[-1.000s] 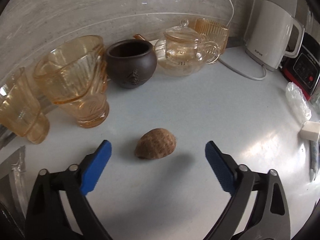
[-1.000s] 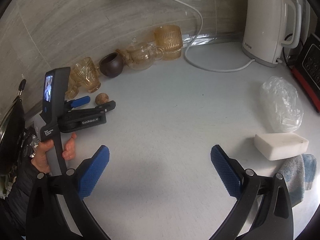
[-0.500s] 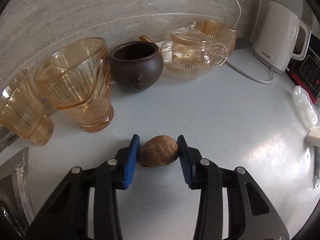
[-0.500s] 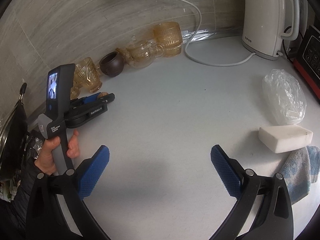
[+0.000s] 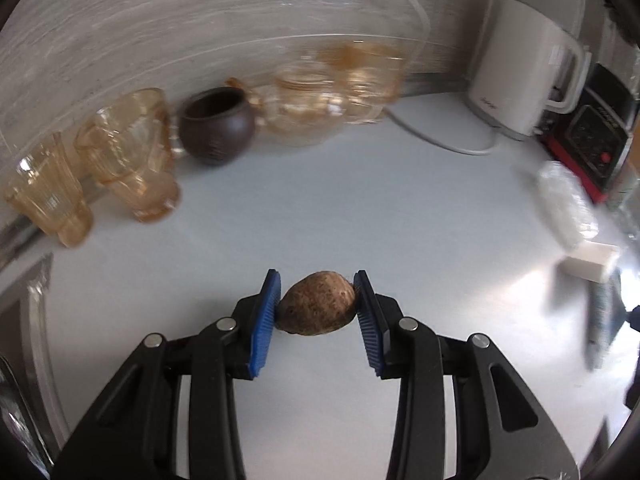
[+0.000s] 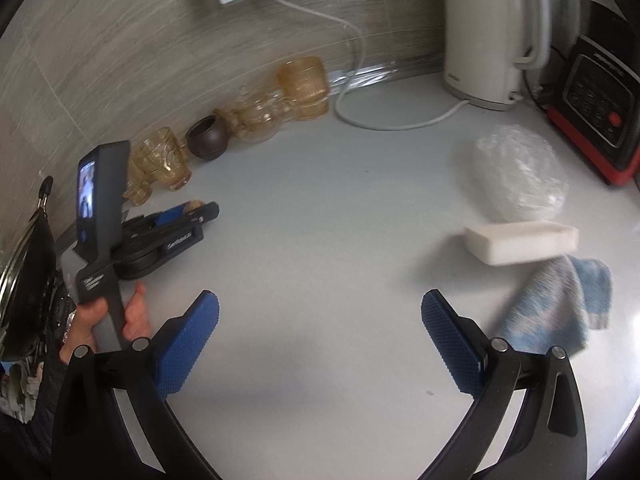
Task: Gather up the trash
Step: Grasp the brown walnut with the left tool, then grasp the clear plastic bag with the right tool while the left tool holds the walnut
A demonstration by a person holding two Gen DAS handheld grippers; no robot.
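My left gripper (image 5: 316, 304) is shut on a brown nut shell (image 5: 318, 303), held between its blue pads just above the grey counter. In the right wrist view the left gripper (image 6: 192, 210) shows at the left with the shell (image 6: 195, 205) between its tips. My right gripper (image 6: 320, 340) is open and empty above the counter's middle. A crumpled clear plastic bag (image 6: 518, 170) lies at the right, also seen blurred in the left wrist view (image 5: 568, 204).
Amber glasses (image 5: 128, 152), a brown pot (image 5: 216, 126) and a glass teapot (image 5: 308, 108) line the back wall. A white kettle (image 6: 486, 32) with its cord and a black-red appliance (image 6: 600, 100) stand at the right. A white sponge (image 6: 520, 240) and blue cloth (image 6: 556, 304) lie nearby.
My left gripper closed on the nut shell and has drawn back from the glassware with it. The right gripper has stayed open and shifted slightly.
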